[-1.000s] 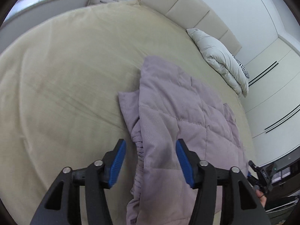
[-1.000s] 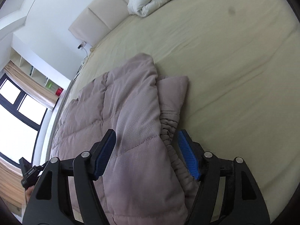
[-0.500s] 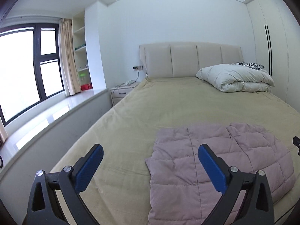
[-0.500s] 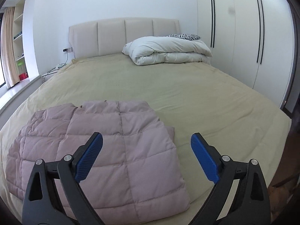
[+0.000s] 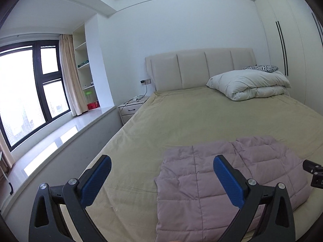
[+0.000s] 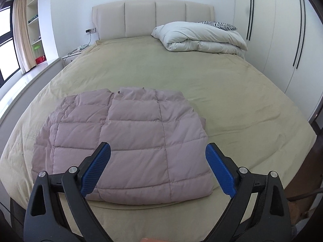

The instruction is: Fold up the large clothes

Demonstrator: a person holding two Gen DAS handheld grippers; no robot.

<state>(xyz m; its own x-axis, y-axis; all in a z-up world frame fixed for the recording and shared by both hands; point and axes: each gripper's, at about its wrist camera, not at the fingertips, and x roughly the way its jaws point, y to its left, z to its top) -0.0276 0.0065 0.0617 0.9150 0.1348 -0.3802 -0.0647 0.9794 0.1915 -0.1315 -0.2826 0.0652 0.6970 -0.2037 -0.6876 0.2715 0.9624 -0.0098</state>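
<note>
A mauve quilted puffer jacket (image 6: 129, 139) lies folded flat near the foot of the bed (image 6: 222, 92), which has a beige sheet. It also shows in the left wrist view (image 5: 201, 185). My left gripper (image 5: 161, 179) is open and empty, held back above the bed's near edge, left of the jacket. My right gripper (image 6: 158, 169) is open and empty, held above the jacket's near edge without touching it. A black part of the right gripper (image 5: 314, 171) shows at the right edge of the left wrist view.
A folded white duvet (image 6: 201, 37) with a zebra pillow (image 6: 218, 24) lies at the bed's head on the right. A padded headboard (image 6: 153, 18), a nightstand (image 5: 132, 107), a window ledge (image 5: 66, 133) on the left and wardrobe doors (image 6: 282, 40) on the right surround the bed.
Both grippers have let go of the jacket, opened wide and pulled back and up from the bed. The jacket now lies folded flat.
</note>
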